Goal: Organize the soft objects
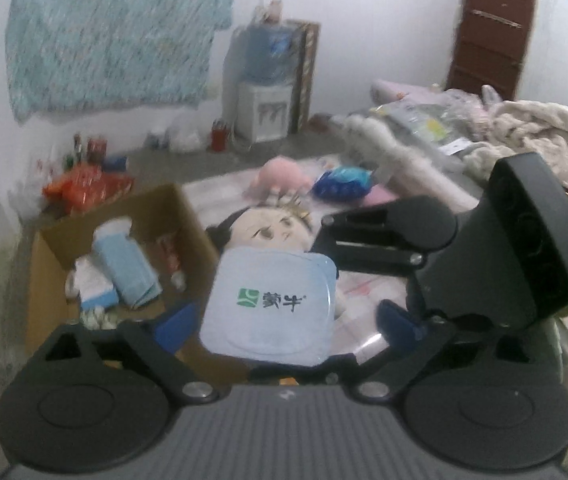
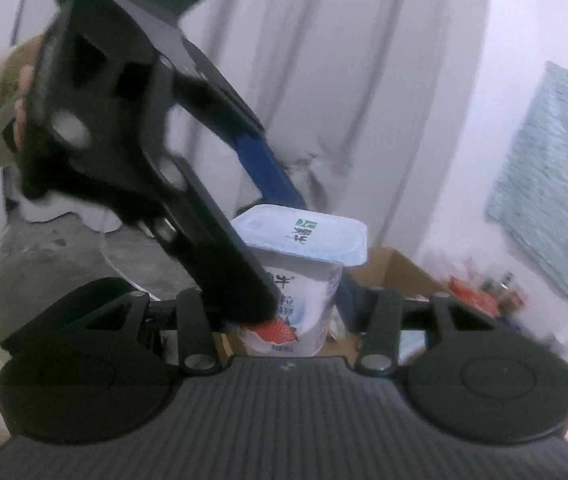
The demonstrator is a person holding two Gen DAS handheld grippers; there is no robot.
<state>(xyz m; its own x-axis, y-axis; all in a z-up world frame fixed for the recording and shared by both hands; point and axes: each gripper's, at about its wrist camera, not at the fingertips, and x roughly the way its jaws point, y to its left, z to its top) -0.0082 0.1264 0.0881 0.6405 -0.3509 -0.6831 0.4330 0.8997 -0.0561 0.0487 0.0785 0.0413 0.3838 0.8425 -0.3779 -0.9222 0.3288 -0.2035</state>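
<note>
A white yogurt cup [image 1: 269, 304] with a pale blue foil lid sits between the blue pads of my left gripper [image 1: 284, 320], lid toward the camera. In the right wrist view the same cup [image 2: 304, 272] shows a strawberry label, and my right gripper [image 2: 279, 320] is closed against its sides. The left gripper's fingers [image 2: 219, 216] cross in front of it there. My right gripper's body [image 1: 524, 240] reaches in from the right in the left wrist view. A cardboard box [image 1: 155, 208] with tissue packs lies below left. A doll-face plush [image 1: 271, 228] lies behind the cup.
A pink plush [image 1: 281, 176] and a blue packet [image 1: 342, 184] lie on the mat. Cream blankets [image 1: 524, 132] pile at the right. A water dispenser [image 1: 267, 92] and snack bags [image 1: 83, 188] stand by the wall. A grey curtain [image 2: 304, 80] hangs behind.
</note>
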